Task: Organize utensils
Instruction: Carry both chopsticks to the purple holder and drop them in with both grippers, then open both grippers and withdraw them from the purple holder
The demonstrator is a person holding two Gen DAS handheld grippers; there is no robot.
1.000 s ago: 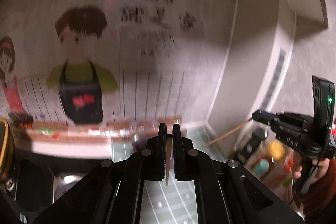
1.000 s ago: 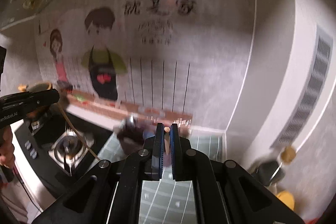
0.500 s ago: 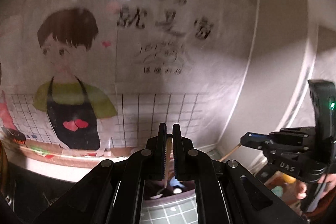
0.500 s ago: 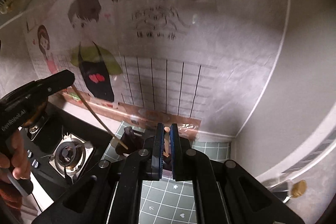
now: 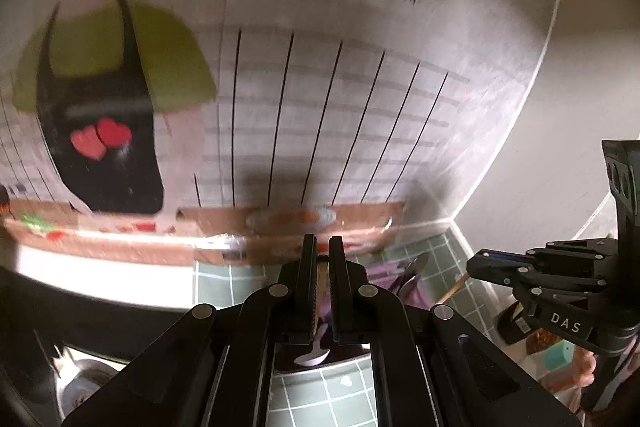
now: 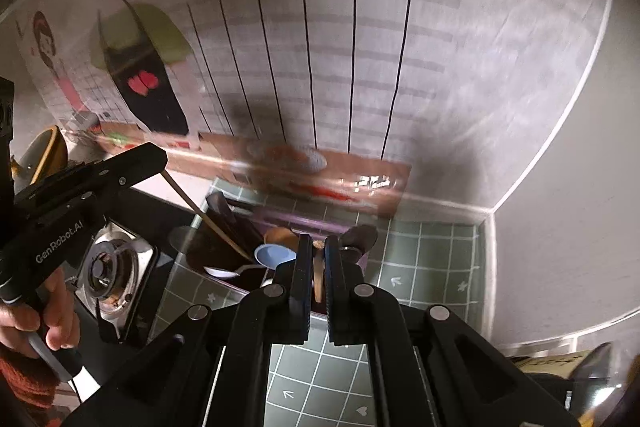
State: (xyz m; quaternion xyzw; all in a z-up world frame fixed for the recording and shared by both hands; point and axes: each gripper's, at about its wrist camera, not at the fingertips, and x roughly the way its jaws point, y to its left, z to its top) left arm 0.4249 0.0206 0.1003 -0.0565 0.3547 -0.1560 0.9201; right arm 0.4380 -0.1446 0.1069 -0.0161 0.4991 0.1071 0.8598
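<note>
My left gripper (image 5: 322, 253) is shut on a thin wooden chopstick (image 5: 320, 287) that points down at a purple utensil holder (image 5: 384, 273) with a white spoon (image 5: 312, 357) in it. In the right wrist view the left gripper (image 6: 160, 163) comes in from the left, and its chopstick (image 6: 200, 211) slants down into the holder (image 6: 288, 219). My right gripper (image 6: 316, 247) is shut on a second wooden chopstick (image 6: 318, 279) just above the holder. That holder contains a blue spoon (image 6: 272, 255), a wooden spoon (image 6: 280, 235) and dark utensils (image 6: 218, 203).
The holder stands on a green tiled mat (image 6: 420, 267) against a wall with a cartoon poster (image 6: 140, 67). A gas burner (image 6: 104, 267) lies left of the mat. A hand (image 6: 52, 315) grips the left tool. Jars and packets (image 5: 556, 351) sit at the right.
Both grippers have come down and tipped toward the counter, each still clamped on its chopstick. The holder and mat now fill the lower part of both views, and the left chopstick reaches into the holder.
</note>
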